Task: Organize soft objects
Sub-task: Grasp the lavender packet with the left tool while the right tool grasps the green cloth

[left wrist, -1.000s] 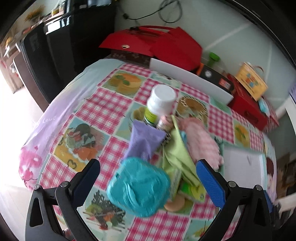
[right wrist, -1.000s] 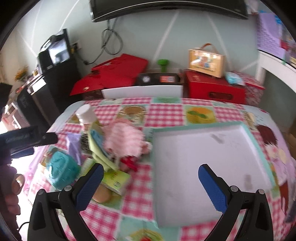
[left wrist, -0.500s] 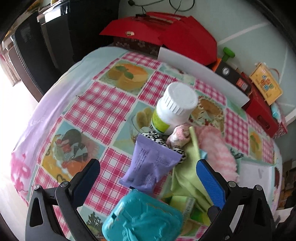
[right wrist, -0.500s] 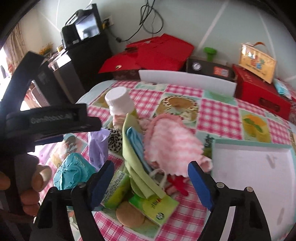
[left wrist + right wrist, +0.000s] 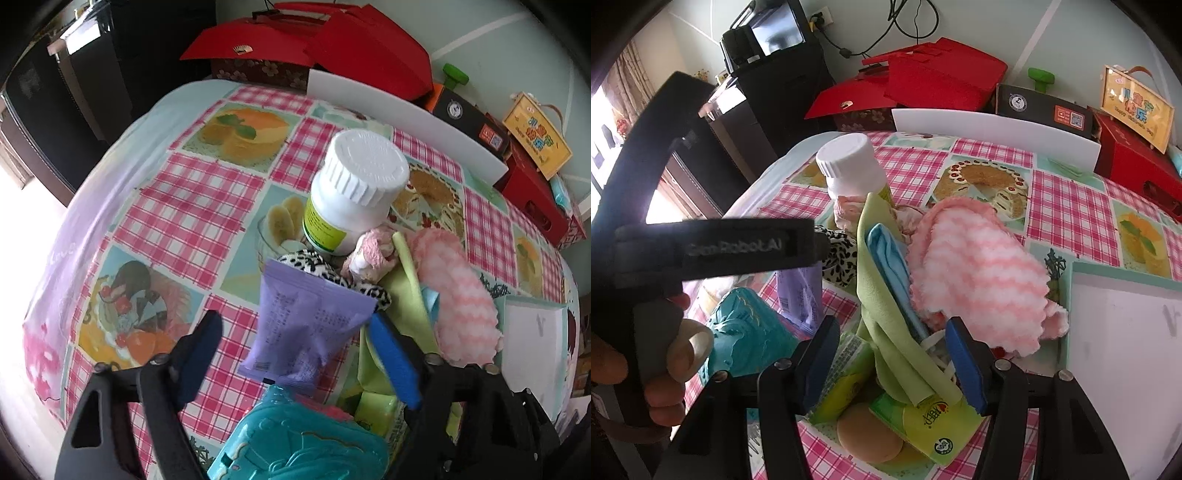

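Note:
A pile lies on the checked tablecloth. It holds a purple packet [image 5: 306, 328], a black-and-white spotted cloth [image 5: 325, 269], a green cloth [image 5: 886, 306], a blue cloth [image 5: 892, 266] and a fluffy pink-and-white cloth [image 5: 979, 273]. My left gripper [image 5: 295, 362] is open, its jaws on either side of the purple packet's lower end. My right gripper [image 5: 892, 363] is open, its jaws on either side of the green cloth's lower fold. The pink cloth also shows in the left wrist view [image 5: 458, 295].
A white-capped bottle [image 5: 354, 192] stands behind the pile. A teal case [image 5: 306, 443], green packets [image 5: 923, 421] and a round biscuit [image 5: 868, 435] lie at the front. A white tray [image 5: 1126, 332] sits to the right. Red boxes [image 5: 923, 77] stand behind the table.
Both grippers have moved forward and down into the pile and their jaws have narrowed. The left now straddles the purple packet, the right the green cloth.

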A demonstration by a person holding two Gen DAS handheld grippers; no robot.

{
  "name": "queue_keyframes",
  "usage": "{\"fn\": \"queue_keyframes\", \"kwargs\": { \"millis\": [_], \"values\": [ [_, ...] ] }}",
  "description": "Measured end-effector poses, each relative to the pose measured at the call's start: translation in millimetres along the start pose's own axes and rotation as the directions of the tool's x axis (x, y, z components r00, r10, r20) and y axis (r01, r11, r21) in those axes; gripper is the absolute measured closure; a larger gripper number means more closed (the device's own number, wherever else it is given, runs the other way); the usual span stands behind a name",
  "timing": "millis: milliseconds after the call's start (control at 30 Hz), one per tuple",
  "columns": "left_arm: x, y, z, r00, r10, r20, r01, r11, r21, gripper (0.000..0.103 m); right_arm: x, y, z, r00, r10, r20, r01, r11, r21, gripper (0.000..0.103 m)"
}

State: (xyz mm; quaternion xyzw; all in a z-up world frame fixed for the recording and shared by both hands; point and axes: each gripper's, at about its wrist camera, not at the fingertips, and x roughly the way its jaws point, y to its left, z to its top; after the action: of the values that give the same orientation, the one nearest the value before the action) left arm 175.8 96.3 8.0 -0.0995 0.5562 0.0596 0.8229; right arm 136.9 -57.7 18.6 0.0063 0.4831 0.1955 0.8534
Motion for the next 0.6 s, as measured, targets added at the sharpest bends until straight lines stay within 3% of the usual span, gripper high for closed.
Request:
{"fn": "queue_keyframes", "kwargs": {
  "millis": [33,100,133,167,400,600],
  "values": [
    [1.9,-0.6,-0.2,1.0,0.001,-0.004,-0.001,1.0,0.004,0.023,1.0,-0.2,0.2,1.0,-0.001,-0.001,0.001,1.0,0.001,0.04],
    [3.7,-1.8,-1.2,1.0,0.015,-0.003,-0.015,1.0,0.016,0.032,-0.9,0.8,-1.0,1.0,0.0,-0.003,0.0,1.0,0.002,0.04],
    [5.2,-1.6,-1.1,1.0,0.019,-0.005,-0.019,1.0,0.018,0.042,-1.1,0.8,-1.4,1.0,0.002,-0.005,-0.002,1.0,0.002,0.04],
    [5.9,-1.0,-1.7,1.0,0.014,-0.009,-0.014,1.0,0.016,0.044,-0.4,0.7,-1.3,1.0,0.004,-0.007,-0.004,1.0,0.003,0.04],
    [3.4,3.6,-1.1,1.0,-0.027,0.005,0.027,1.0,-0.004,0.047,-4.5,3.1,-2.0,1.0,0.03,0.004,-0.03,1.0,-0.008,0.04],
    [4.2,13.3,-0.9,0.999,-0.04,0.007,0.041,0.999,-0.036,0.047,-7.5,7.6,-2.2,0.997,0.075,0.005,-0.075,0.997,-0.023,0.056]
  ]
}}
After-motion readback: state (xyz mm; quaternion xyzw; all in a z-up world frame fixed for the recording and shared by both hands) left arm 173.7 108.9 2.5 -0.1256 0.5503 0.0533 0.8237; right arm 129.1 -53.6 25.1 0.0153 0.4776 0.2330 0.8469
